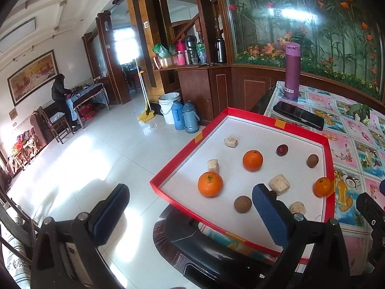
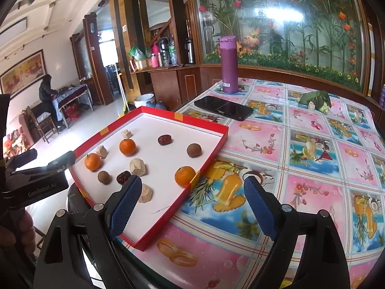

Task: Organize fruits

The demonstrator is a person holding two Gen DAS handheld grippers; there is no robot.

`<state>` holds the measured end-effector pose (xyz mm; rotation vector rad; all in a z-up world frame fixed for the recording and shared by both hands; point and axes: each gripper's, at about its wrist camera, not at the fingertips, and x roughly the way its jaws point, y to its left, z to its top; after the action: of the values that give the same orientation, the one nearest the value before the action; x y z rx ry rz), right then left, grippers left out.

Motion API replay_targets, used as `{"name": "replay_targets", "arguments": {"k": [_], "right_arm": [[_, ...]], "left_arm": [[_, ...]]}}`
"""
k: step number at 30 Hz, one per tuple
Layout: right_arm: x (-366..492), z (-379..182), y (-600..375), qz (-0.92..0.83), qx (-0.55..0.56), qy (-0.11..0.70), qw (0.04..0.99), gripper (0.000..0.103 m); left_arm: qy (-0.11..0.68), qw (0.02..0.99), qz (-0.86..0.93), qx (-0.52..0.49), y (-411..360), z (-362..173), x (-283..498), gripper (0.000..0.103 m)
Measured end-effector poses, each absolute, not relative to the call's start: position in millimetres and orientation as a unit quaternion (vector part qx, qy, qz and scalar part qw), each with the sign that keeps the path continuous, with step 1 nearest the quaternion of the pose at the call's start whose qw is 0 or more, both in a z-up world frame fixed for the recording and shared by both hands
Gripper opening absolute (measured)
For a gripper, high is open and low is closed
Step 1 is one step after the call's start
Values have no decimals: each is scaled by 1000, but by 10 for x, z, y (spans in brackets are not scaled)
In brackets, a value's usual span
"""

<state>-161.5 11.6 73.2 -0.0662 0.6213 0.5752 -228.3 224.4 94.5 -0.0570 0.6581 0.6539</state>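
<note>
A red-rimmed white tray (image 1: pixel 327 159) (image 2: pixel 211 153) lies at the table's left edge. It holds three oranges (image 1: pixel 210 184) (image 2: pixel 184 176), two brown round fruits (image 1: pixel 242 204) (image 2: pixel 194 150), dark red dates (image 1: pixel 282 149) (image 2: pixel 164 139) and several beige chunks (image 1: pixel 279 184) (image 2: pixel 137 167). My left gripper (image 1: pixel 190 213) is open and empty, at the tray's near left corner. My right gripper (image 2: pixel 191 210) is open and empty, just before the tray's right rim near one orange. The left gripper also shows in the right wrist view (image 2: pixel 45 160).
A purple flask (image 1: pixel 291 71) (image 2: pixel 229 65), a black phone (image 1: pixel 298 115) (image 2: pixel 223 108) and green vegetables (image 2: pixel 315 101) lie on the patterned tablecloth (image 2: pixel 300 168). A dark chair back (image 1: pixel 204 248) stands below the tray. Tiled floor, buckets (image 1: pixel 168 107) and a person (image 1: pixel 59 91) lie to the left.
</note>
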Motion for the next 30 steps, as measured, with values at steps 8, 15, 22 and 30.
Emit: {"name": "replay_targets", "arguments": {"k": [8, 15, 22, 30], "right_arm": [[-1616, 754, 159, 281, -35, 296, 912, 87], [-1577, 788, 271, 286, -33, 294, 911, 87], [-1589, 756, 361, 289, -45, 295, 910, 87], [-1626, 783, 469, 294, -58, 291, 909, 87]], "left_arm": [[321, 895, 308, -27, 2275, 908, -2253, 103], [328, 894, 305, -27, 2329, 866, -2259, 103], [327, 892, 312, -28, 2415, 841, -2296, 103], [326, 893, 310, -31, 2473, 838, -2325, 103]]}}
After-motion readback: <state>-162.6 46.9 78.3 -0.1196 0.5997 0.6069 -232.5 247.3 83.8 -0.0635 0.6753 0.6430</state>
